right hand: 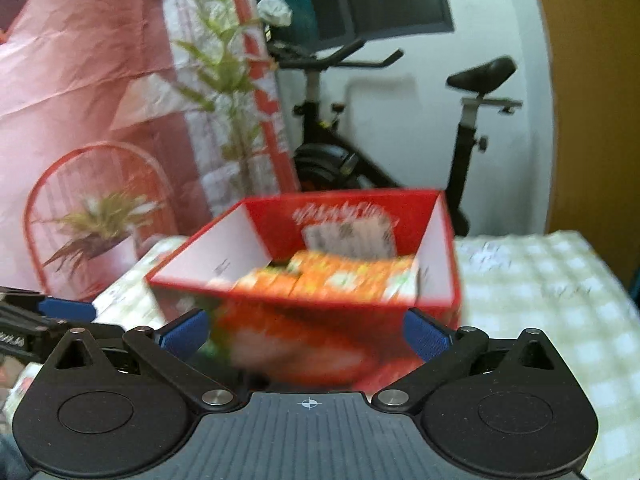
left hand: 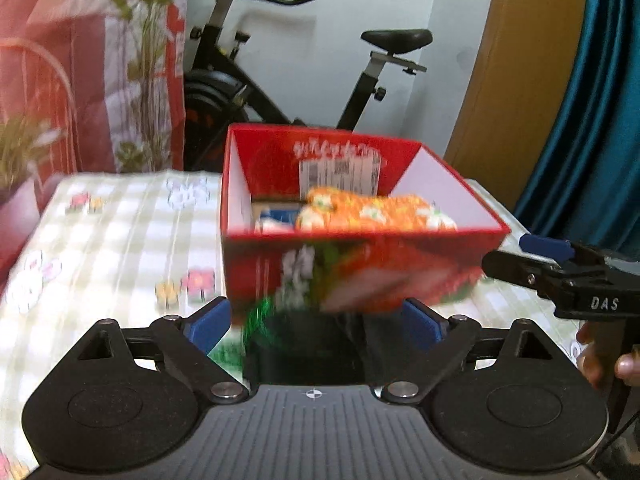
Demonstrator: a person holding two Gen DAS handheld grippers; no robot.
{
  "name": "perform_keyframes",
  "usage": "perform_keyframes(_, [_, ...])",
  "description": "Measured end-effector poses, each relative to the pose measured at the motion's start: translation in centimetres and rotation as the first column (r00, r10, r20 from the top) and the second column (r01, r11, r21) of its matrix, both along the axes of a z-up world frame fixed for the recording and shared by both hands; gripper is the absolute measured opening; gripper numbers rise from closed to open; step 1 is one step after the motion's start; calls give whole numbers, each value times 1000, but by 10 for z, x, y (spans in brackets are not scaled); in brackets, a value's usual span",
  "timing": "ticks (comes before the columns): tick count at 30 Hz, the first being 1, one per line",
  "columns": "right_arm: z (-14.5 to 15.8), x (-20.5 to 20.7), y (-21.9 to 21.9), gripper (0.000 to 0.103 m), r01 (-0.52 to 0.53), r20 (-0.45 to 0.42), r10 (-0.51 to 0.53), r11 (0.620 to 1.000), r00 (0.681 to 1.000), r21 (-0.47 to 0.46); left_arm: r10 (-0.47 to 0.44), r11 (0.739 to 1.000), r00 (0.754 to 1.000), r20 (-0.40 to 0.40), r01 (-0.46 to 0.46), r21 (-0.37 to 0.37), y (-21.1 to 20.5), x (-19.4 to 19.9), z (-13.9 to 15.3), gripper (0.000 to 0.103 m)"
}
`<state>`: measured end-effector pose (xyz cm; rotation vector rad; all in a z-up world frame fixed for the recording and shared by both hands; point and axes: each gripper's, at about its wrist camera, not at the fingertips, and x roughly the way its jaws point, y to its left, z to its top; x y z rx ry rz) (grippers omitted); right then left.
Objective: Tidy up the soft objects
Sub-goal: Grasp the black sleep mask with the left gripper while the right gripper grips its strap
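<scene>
A red open cardboard box [left hand: 360, 268] stands on the checked tablecloth, close in front of both grippers. Inside lie an orange soft item with white flowers [left hand: 376, 212] and a blue-and-white item [left hand: 276, 218]. My left gripper [left hand: 316, 326] is open, its blue pads [left hand: 210, 326] spread wide before the box's front wall. The right gripper shows at the right edge of the left wrist view [left hand: 560, 268]. In the right wrist view the box [right hand: 320, 328] and the orange item [right hand: 332, 278] show blurred, and my right gripper [right hand: 306, 336] is open and empty.
A green-and-white checked cloth with flower prints [left hand: 112, 240] covers the table. An exercise bike [left hand: 280, 92] stands behind it. A red patterned curtain [left hand: 80, 60] and a potted plant [right hand: 100, 224] are at the left. A teal curtain [left hand: 600, 100] hangs at the right.
</scene>
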<state>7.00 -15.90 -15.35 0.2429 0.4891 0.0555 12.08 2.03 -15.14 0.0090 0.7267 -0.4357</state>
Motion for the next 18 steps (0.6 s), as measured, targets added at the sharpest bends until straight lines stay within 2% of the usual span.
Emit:
perform_keyframes(6, [-33, -24, 14, 103, -44, -81, 46, 998, 996, 34, 30, 999, 995, -94, -32, -21, 9, -13, -35, 92])
perform_keyframes(12, [-62, -35, 26, 102, -56, -135, 54, 998, 989, -14, 67, 996, 986, -155, -76, -49, 14, -22, -65, 90])
perform_keyframes(14, [-69, -36, 27, 101, -65, -151, 64, 998, 986, 1, 73, 996, 984, -161, -80, -37, 12, -26, -73, 89])
perform_keyframes(18, [-76, -34, 28, 90, -89, -176, 89, 996, 980, 7, 65, 997, 983, -171, -72, -33, 11, -32, -83, 88])
